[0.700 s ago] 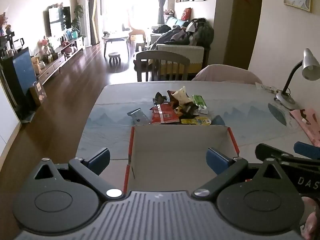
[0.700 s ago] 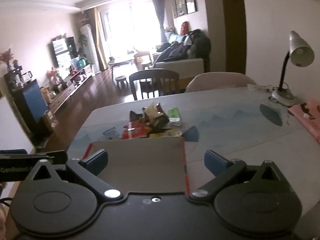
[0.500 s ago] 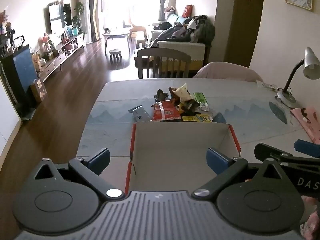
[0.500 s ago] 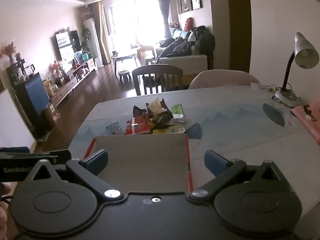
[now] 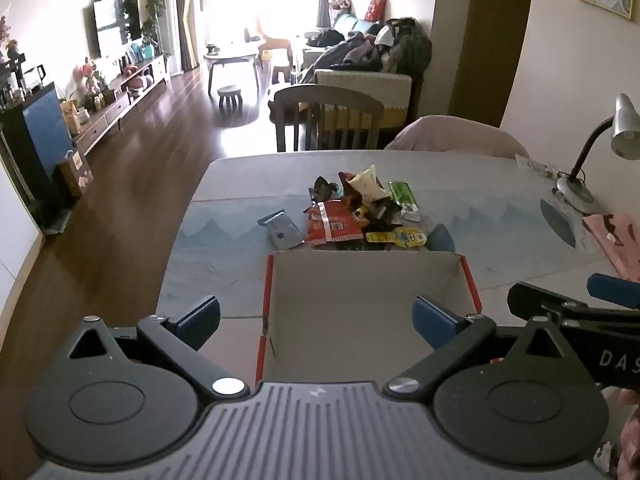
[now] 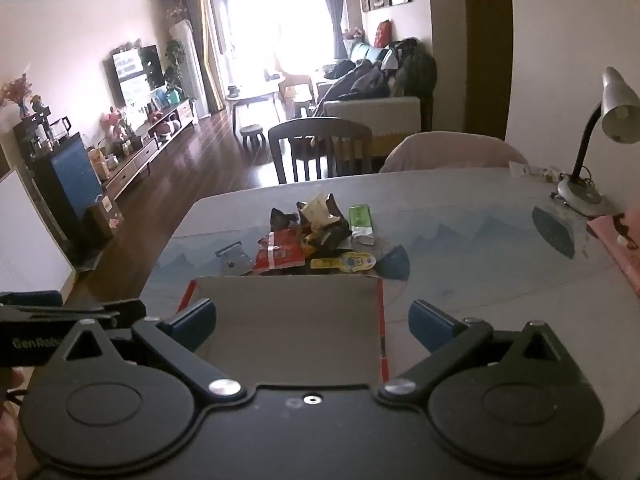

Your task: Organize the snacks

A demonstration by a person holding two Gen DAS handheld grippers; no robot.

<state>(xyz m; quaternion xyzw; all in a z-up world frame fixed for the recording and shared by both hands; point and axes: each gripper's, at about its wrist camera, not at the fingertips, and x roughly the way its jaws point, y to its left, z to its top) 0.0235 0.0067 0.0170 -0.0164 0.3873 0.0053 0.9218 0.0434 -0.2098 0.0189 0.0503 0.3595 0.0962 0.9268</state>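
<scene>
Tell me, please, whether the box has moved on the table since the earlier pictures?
No: the box sits just before the snack pile, as earlier.

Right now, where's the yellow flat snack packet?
In both wrist views, the yellow flat snack packet lies on the table just beyond the open cardboard box's far wall, right of the red snack packet.

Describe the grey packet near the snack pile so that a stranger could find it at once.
Start at the open cardboard box with red edges on the table; just beyond its far wall lies the snack pile. The grey packet lies flat at the pile's left edge, beside the red packet. It is the only dull grey, metallic-looking one among colourful wrappers.
</scene>
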